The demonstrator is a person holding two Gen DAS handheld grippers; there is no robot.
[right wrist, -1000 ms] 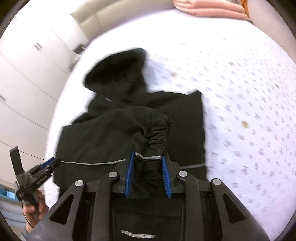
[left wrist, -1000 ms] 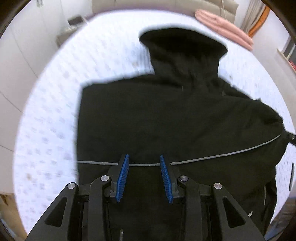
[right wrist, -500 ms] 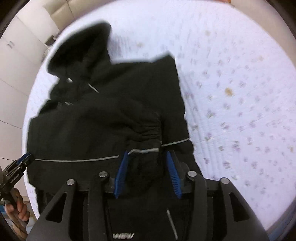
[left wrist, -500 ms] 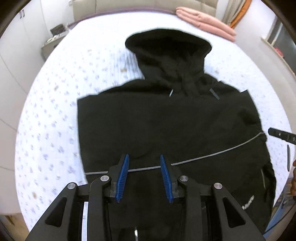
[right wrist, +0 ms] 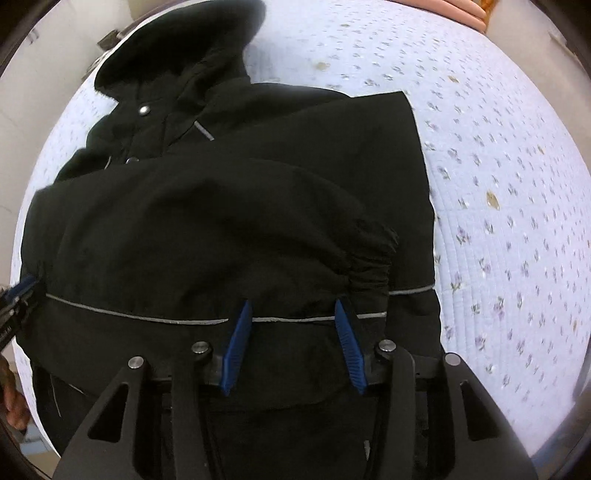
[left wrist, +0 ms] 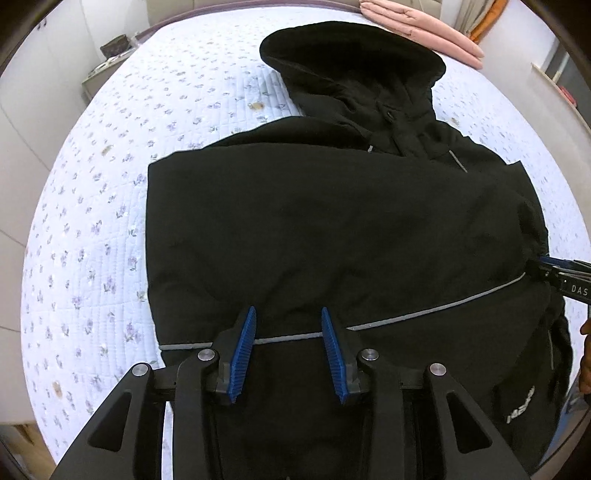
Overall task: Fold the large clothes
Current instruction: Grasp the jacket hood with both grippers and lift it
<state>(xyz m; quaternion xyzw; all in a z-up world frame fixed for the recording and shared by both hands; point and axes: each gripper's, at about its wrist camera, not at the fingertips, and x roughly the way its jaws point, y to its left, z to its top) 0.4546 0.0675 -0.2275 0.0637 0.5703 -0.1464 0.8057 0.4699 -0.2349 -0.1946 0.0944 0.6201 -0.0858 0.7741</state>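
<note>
Moved closer and lower over the black jacket [left wrist: 332, 229] since a second ago, both tools; the elastic cuff [right wrist: 369, 258], held between the right blue pads then, now lies free on the jacket body just beyond them, with the sleeve folded across the chest. Left hand-held gripper [left wrist: 288, 325]: released, jaws apart, nothing between them, hovering just above the grey reflective stripe [left wrist: 424, 314] near the jacket's left edge. Right hand-held gripper [right wrist: 293, 314]: also spread and empty, over the same stripe near the jacket's right edge, touching or only close to the cloth cannot be told. Jacket lying flat on the flowered bed [left wrist: 92, 221], hood [left wrist: 351, 62] at the far end, hem at the near end and partly hidden under the tools. Long axis of the jacket running straight away from both tools, hood to hem; stripe running across it, from one tool to the other. Seems the moment between the sleeve fold and the next fold. Probably next: taking the near part at both sides and bringing it forward toward the hood, so the fold line crosses the long axis. Each tool about equally near to its own side of the jacket, so no clear advantage for either. Pink folded bedding [left wrist: 424, 29] beyond the hood, well apart from the jacket.
</note>
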